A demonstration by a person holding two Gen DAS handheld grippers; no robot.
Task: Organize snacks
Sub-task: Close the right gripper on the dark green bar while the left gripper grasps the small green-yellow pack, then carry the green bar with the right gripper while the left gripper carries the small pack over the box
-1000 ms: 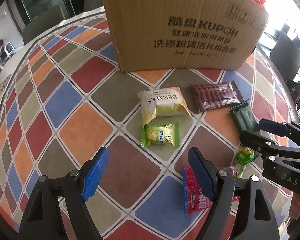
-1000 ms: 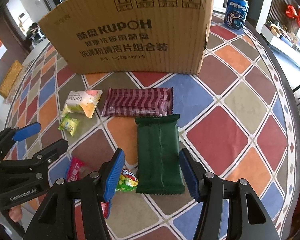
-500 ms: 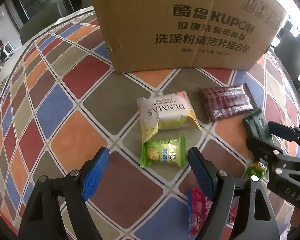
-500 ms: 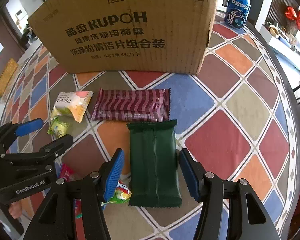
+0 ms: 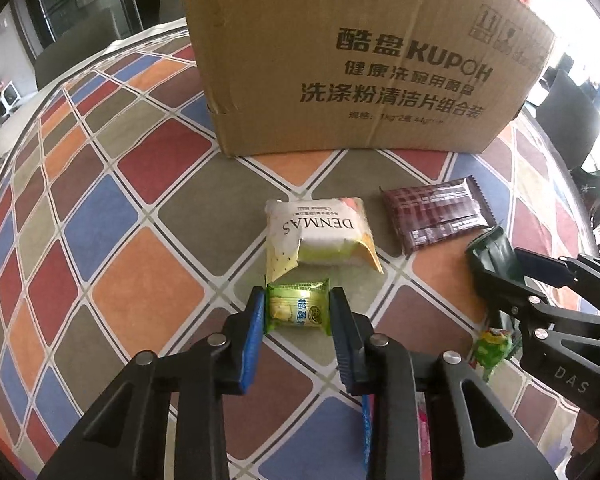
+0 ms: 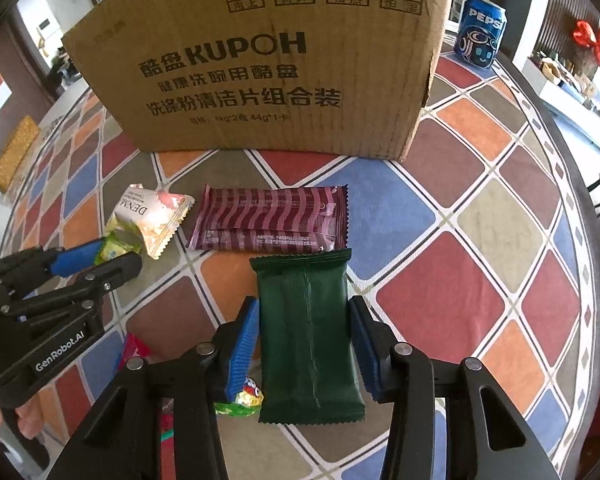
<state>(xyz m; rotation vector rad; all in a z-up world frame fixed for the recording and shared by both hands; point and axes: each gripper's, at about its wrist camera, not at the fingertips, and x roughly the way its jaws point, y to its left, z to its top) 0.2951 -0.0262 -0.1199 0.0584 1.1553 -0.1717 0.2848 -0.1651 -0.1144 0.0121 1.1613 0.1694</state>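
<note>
Green foil crinkles between blue pads: the left gripper (image 5: 298,312) is clamped on the small green snack packet (image 5: 298,312), which lies flat on the chequered tablecloth (image 5: 148,280) just in front of the white DENMAS packet (image 5: 320,232), the two nearly touching. Over on the other side, the right gripper (image 6: 306,336) straddles the dark green wrapper (image 6: 308,332) and its jaws are closing on it, left pad about on the edge, right pad looking a shade off it, so not a firm hold yet by my read. The maroon striped bar (image 6: 270,218) sits just beyond that wrapper's far end, and a round green candy (image 6: 242,398) sits right by the left pad. To do this well, I'd say each pinch wants to settle squarely across the pack's width before any lift, then rise straight up so neighbours don't get dragged along. The likely destination is the KUPOH cardboard box (image 5: 360,60), standing tall at the back; its top rim is out of frame, so the lift must clear a high wall. Open cloth lies wide to the left, and to the right toward the Pepsi can (image 6: 480,32); between the two grippers it's tight, with a pink packet (image 6: 134,350) underfoot.
</note>
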